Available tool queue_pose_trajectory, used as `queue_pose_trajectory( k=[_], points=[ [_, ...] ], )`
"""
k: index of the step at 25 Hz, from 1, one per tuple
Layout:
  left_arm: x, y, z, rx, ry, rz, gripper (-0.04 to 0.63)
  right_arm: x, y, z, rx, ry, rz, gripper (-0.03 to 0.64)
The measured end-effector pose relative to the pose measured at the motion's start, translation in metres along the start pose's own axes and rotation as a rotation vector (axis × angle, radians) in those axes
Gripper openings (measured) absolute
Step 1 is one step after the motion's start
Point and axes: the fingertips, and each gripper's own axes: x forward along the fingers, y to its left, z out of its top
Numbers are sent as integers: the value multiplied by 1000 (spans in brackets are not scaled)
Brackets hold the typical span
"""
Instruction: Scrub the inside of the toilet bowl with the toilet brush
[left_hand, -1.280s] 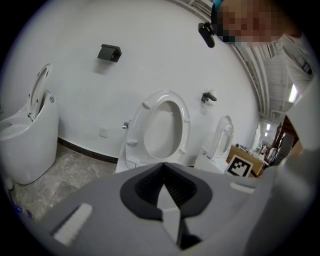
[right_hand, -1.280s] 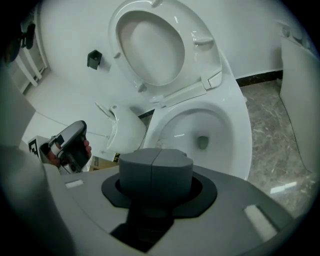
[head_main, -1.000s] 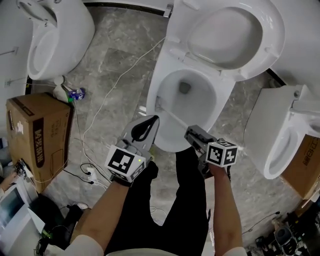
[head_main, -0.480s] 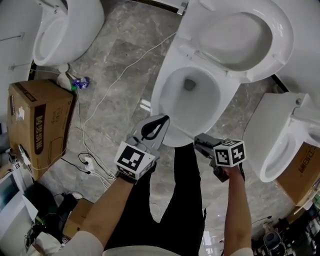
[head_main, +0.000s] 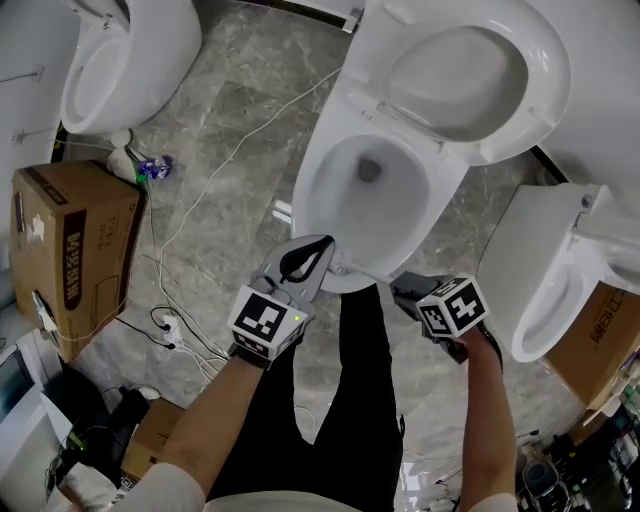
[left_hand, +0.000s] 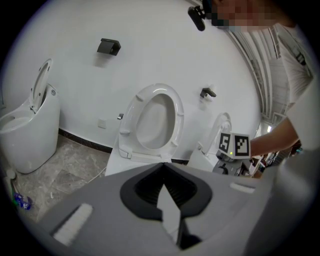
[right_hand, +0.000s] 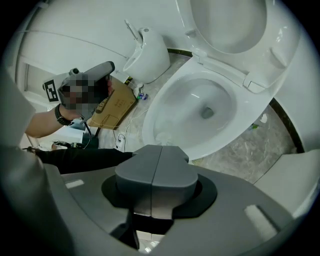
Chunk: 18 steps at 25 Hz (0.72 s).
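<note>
In the middle of the marble floor (head_main: 230, 120), the toilet bowl (head_main: 335, 205) stood open, its seat and lid (head_main: 455, 70) tipped up at the far side and the drain showing at the bottom. The toilet brush could not be picked out with certainty in any view. Just at the bowl's near rim was the left tool (head_main: 322, 243), its tips together. To its right, near the rim, was the right tool (head_main: 400, 287), its jaws pressed flat together with nothing seen between them. Farther out stood a second toilet (head_main: 125, 60) at far left, a third toilet (head_main: 545, 280) at right, a cardboard box (head_main: 75, 250) at left, and a white cable (head_main: 240, 150) trailing across the floor.
</note>
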Motion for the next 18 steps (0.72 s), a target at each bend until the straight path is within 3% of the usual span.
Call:
queue_pose_trajectory(
  k=[11, 18],
  points=[
    [10, -15, -11, 4, 29, -14, 6, -25, -12, 3, -197, 141, -183, 166],
    [10, -16, -12, 8, 32, -20, 6, -28, -12, 2, -248, 174, -277, 166]
  ],
)
